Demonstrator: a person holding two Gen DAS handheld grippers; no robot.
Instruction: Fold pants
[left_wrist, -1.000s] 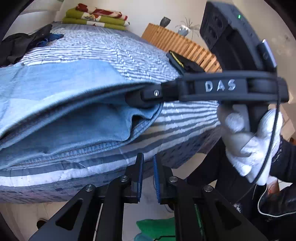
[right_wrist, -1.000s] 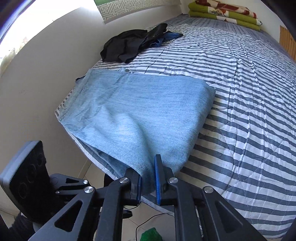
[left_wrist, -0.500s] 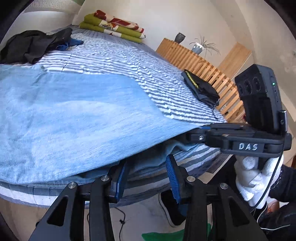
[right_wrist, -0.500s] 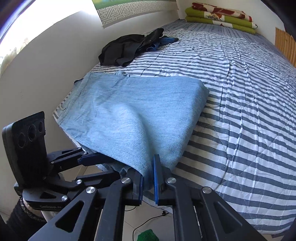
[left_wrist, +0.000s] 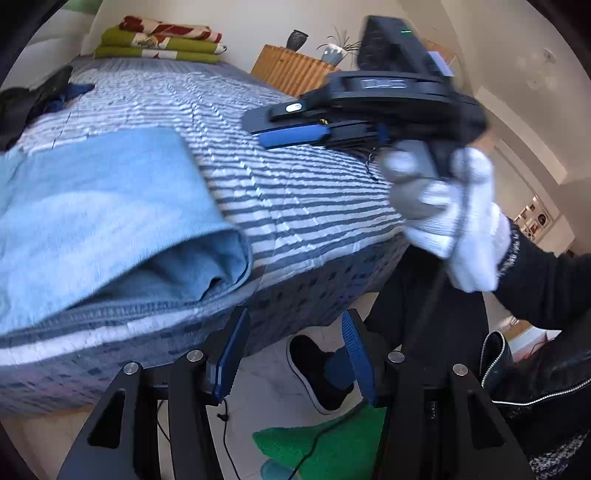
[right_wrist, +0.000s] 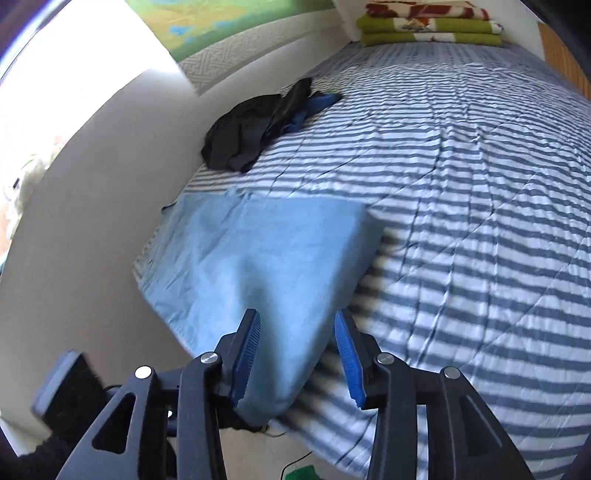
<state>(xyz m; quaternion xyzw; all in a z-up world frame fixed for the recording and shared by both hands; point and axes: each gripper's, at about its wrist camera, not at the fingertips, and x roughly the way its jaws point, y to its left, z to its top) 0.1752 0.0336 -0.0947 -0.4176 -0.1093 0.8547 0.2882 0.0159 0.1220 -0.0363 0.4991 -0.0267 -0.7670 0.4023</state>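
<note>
A: Where are the pants (right_wrist: 266, 254)?

B: Folded, light blue denim, lying on the striped bed (right_wrist: 480, 192) at its near corner, next to the wall (right_wrist: 92, 192). One corner hangs over the bed edge.

A: Right gripper (right_wrist: 301, 354)?

B: Jaws spread apart, nothing pinched. In the right wrist cam the hanging corner of the pants sits betw. the two blue pads (right_wrist: 247, 347), closer to the left pad; can't tell if it touches. In the left cam the same gripper is up over the bed, off to the right of the pants, held by a white-gloved hand (left_wrist: 454, 214). Blurry there.

A: Left gripper (left_wrist: 291, 354)?

B: Also spread wide, empty. It's below and in front of the bed edge; the pants' open layered end is up and to its left, apart from it. Floor and a dark shoe (left_wrist: 317, 369) show betw. its pads.

A: Other stuff?

B: Dark clothes (right_wrist: 255, 129) heaped farther up the bed by the wall, folded green blankets (right_wrist: 428, 26) at the far end.
</note>
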